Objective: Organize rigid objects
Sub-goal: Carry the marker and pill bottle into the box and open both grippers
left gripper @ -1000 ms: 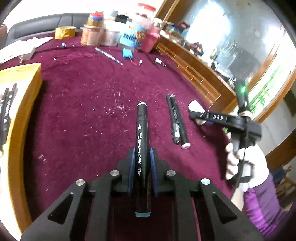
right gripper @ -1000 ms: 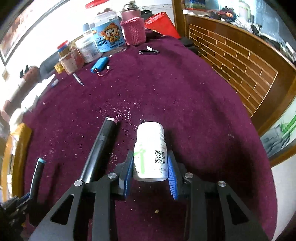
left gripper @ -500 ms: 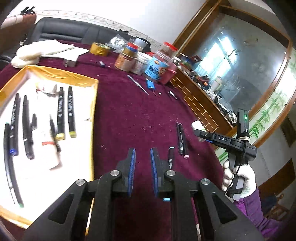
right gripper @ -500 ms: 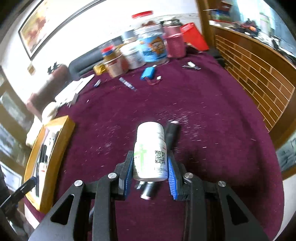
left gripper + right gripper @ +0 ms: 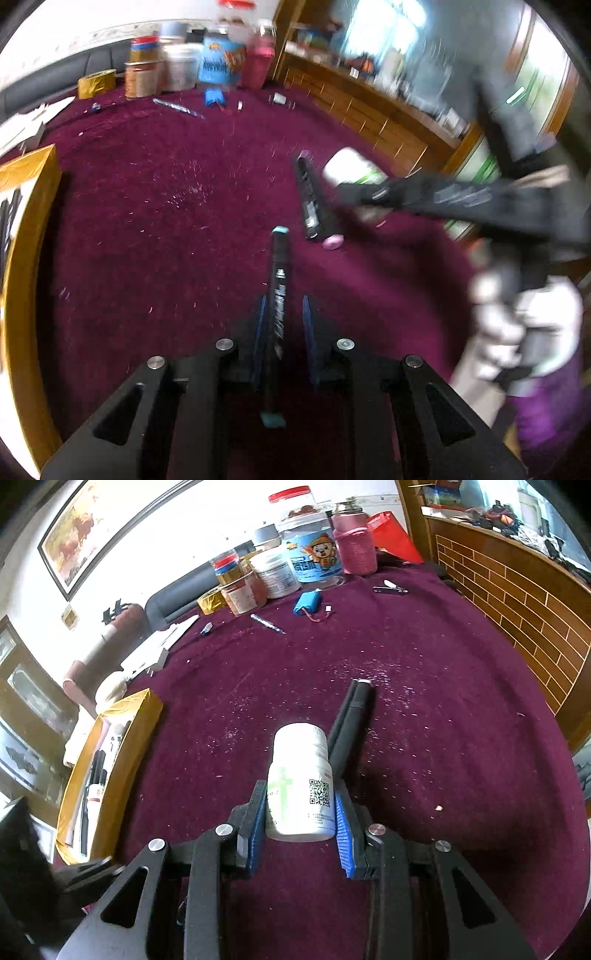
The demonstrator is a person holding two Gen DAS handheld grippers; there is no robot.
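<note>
In the left wrist view, motion blur smears the right claw (image 5: 354,192), the gloved hand (image 5: 524,332) (its fingers run together) and the far jars (image 5: 184,62). The yellow tray (image 5: 22,258) is cut off at the left edge. The marker's (image 5: 277,314) print is unreadable.

Deep maroon cloth (image 5: 424,686), matt and napped, flecked with pale lint. Smooth white plastic bottle (image 5: 299,786) with a glossy printed label. Black marker (image 5: 277,302), smooth plastic, teal end caps. Matt black plastic gripper frames, ribbed blue pads (image 5: 343,834), bright metal screw heads. At nine o'clock, yellow cardboard tray (image 5: 122,746). At two o'clock, varnished wood panelling (image 5: 517,590).
</note>
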